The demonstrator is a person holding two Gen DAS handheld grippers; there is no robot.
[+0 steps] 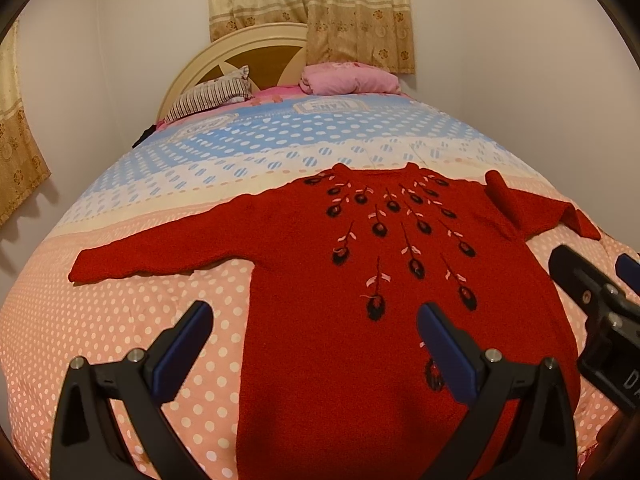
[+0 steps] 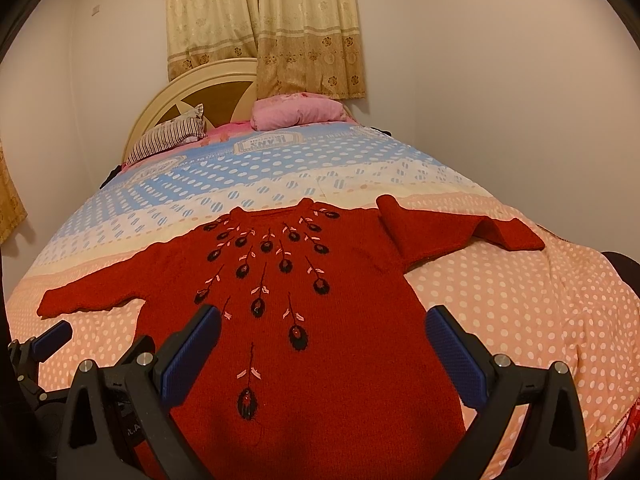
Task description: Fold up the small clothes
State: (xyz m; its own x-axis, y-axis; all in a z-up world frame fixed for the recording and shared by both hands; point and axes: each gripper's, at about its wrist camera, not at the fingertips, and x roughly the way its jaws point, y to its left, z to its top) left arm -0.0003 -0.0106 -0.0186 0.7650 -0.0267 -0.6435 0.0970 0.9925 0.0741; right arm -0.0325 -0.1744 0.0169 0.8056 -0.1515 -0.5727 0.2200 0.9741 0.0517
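Observation:
A red knitted sweater (image 1: pixel 360 272) with black and pink embroidered flowers lies flat, front up, on the polka-dot bedspread (image 1: pixel 120 320). It also shows in the right wrist view (image 2: pixel 320 320). Its left sleeve (image 1: pixel 160 248) stretches out straight. Its right sleeve (image 2: pixel 460 232) is bent and partly folded over itself. My left gripper (image 1: pixel 314 320) is open and empty above the sweater's lower left part. My right gripper (image 2: pixel 322 322) is open and empty above the lower right part. The right gripper also shows at the right edge of the left wrist view (image 1: pixel 592 280).
The bed has a cream headboard (image 1: pixel 240 52), a striped pillow (image 1: pixel 212 94) and a pink pillow (image 1: pixel 348 80) at the far end. Patterned curtains (image 1: pixel 320 8) hang behind. White walls close in on both sides of the bed.

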